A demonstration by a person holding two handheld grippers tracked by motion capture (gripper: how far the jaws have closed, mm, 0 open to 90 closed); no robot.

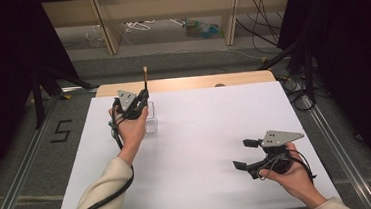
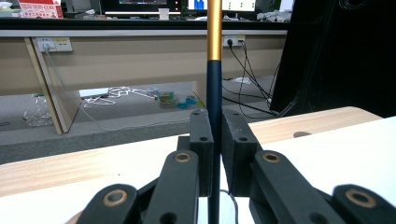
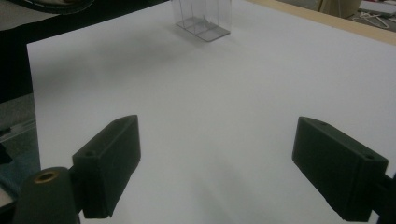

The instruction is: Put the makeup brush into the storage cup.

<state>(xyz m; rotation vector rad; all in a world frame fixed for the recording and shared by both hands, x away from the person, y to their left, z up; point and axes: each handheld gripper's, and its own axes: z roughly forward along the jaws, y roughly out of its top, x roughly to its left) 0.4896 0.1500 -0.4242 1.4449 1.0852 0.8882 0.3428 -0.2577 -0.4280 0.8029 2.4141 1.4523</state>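
Observation:
My left gripper (image 1: 144, 96) is at the far left of the white sheet (image 1: 206, 133), shut on a thin upright stick (image 1: 145, 77). In the left gripper view the stick (image 2: 214, 70) is dark blue below and gold above, clamped between the two black pads of the gripper (image 2: 215, 135). A small clear plastic box (image 1: 150, 120) stands on the sheet right under that gripper; the stick's lower end is hidden. My right gripper (image 1: 243, 154) rests near the front right, open and empty. Its jaws (image 3: 229, 168) stand wide apart over bare sheet, with the clear box (image 3: 203, 21) far ahead.
The white sheet covers a wooden table whose bare far edge (image 1: 197, 82) shows beyond it. Past the table lie grey floor, cables (image 1: 263, 33) and a wooden shelf unit (image 1: 166, 15). Metal rails (image 1: 23, 167) run along both sides of the table.

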